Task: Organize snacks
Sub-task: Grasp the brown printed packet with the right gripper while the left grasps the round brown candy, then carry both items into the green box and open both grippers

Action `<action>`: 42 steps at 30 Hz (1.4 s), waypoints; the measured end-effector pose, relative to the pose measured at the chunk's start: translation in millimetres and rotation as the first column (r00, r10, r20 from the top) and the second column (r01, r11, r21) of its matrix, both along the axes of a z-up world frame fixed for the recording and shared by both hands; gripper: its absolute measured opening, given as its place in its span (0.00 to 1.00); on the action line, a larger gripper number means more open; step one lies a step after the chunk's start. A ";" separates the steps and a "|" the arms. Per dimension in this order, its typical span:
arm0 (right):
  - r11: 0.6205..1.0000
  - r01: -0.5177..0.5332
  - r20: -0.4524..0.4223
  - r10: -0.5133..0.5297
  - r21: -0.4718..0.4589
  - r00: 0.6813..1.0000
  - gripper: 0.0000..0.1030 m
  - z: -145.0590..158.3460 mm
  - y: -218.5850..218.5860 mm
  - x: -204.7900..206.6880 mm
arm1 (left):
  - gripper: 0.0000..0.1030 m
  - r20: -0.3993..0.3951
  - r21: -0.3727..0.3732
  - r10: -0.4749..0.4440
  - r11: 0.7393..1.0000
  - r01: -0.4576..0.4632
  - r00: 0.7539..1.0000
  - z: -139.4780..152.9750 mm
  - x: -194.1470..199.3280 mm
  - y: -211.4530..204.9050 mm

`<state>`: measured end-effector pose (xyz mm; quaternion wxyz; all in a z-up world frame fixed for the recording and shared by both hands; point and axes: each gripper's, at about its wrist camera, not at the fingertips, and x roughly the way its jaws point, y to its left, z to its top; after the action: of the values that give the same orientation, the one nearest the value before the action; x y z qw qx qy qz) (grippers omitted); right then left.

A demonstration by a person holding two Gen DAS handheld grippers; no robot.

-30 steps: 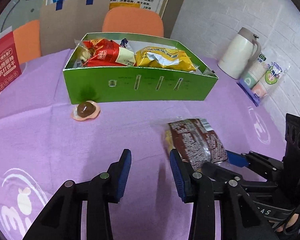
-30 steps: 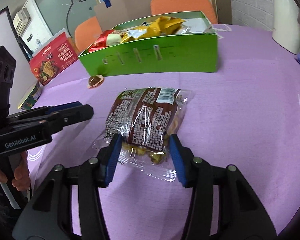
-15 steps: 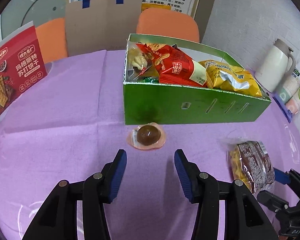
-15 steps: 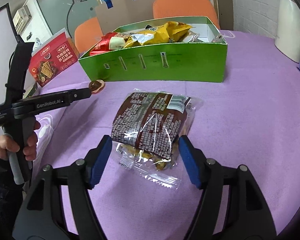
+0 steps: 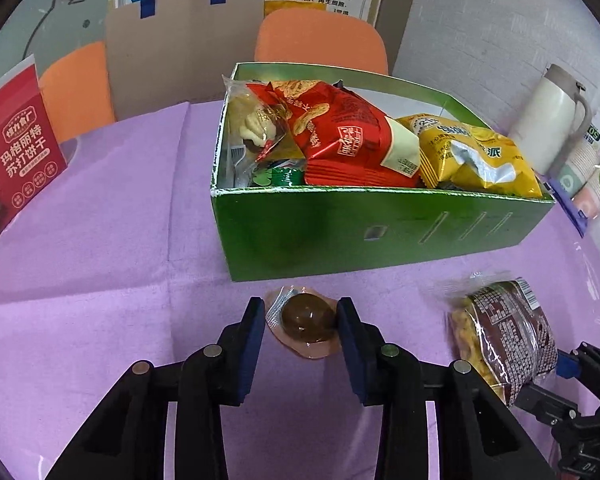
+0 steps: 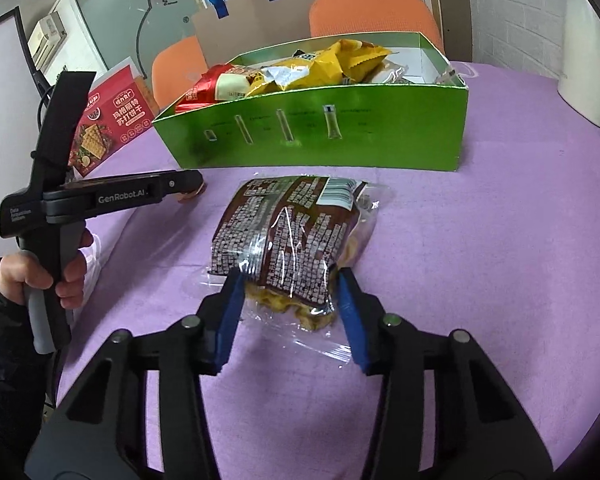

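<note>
Even indoor light, soft shadows, glare on wrappers, strong fisheye bending, dark vignetted corners

We read "GenRobot.AI" on the left gripper [image 6: 188, 186], with small "Data Acquisition" print on its body. The red box [image 5: 10, 168] carries 玛格丽特苏打饼干. The yellow bag [image 5: 474, 158] shows 派.

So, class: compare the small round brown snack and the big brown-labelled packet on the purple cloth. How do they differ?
The round snack is a small dome sealed in a clear, pinkish wrapper; the brown-labelled packet is far larger, flat, and covered in printed text. The round snack sits between the left gripper's open fingers; the packet's near end lies between the right gripper's. Both lie on the purple cloth, outside the green box.
</note>
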<state>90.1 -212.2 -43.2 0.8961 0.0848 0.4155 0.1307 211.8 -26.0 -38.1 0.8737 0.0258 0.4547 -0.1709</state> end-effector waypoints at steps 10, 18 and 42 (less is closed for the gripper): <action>1.000 -0.004 0.051 0.002 0.029 0.999 0.44 24.9 -4.5 -18.9 | 0.24 0.056 -0.048 -0.034 0.998 0.037 0.998 33.3 -38.8 1.0; 0.998 0.000 0.161 -0.010 0.062 0.987 0.44 66.9 -12.8 -25.8 | 0.24 0.179 -0.117 -0.053 0.990 0.074 0.982 97.8 -57.9 -1.8; 0.999 0.046 0.206 -0.041 -0.019 0.978 0.63 76.6 -32.3 139.1 | 0.49 0.166 -0.114 0.003 0.993 0.016 0.986 107.7 63.2 -52.8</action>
<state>229.2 -244.4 33.4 0.9379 0.0693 0.3203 0.1140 274.9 -78.8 69.5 0.9081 -0.0091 0.3695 -0.1969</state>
